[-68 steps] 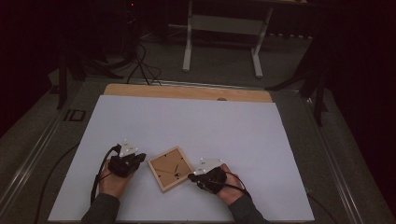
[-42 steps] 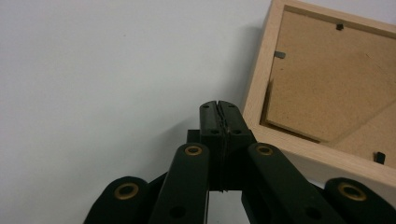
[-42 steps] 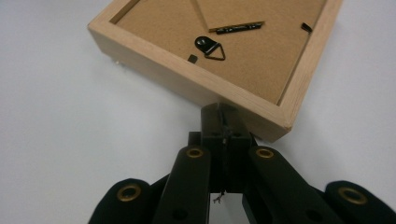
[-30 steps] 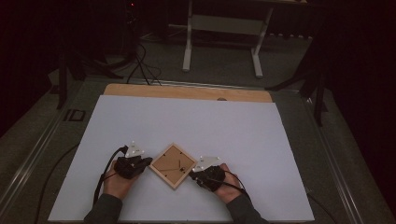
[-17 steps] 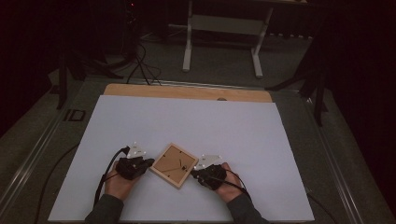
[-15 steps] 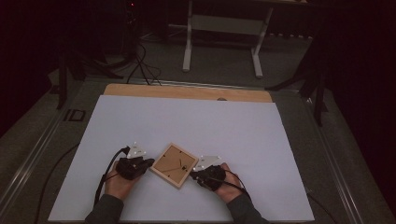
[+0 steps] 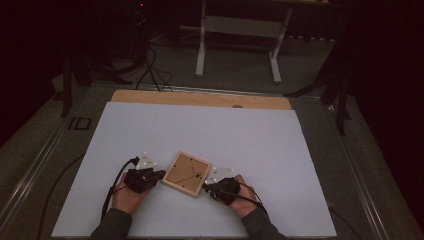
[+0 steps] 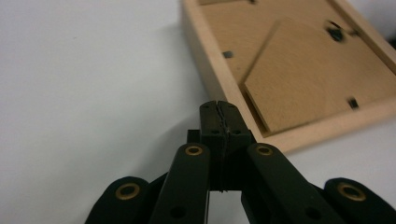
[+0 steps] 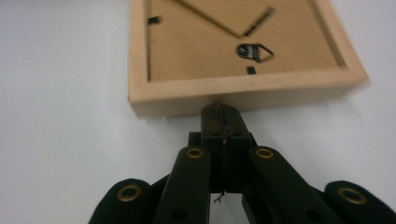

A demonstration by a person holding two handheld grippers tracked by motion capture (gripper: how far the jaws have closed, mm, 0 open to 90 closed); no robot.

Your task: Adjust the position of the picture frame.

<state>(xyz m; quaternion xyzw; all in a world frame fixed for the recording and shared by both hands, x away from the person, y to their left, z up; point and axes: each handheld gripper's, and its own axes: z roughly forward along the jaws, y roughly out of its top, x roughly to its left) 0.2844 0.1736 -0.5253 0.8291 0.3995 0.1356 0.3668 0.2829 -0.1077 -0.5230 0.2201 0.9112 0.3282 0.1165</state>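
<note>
wooden frame [image 7: 186, 173] face down near table's [image 7: 260, 135] front edge | left gripper [image 7: 159, 174] jaws together at its side | right gripper [image 7: 205, 188] jaws together, touching its side

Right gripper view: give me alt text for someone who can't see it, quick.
The right gripper, jaws shut, has its tip against the near edge of a wooden picture frame lying back-side up on a white table. A metal hanger ring and small black tabs show on the brown backing board.

1. A white sheet [image 7: 210, 135] covers the table, whose wooden edge [image 7: 200, 99] shows at the far side.
2. Beyond it, a white-legged stand [image 7: 237, 37] rests on grey carpet [image 7: 235, 75].
3. Black cables [image 7: 150, 67] trail across the floor.
4. The room is dim, its walls in darkness.
</note>
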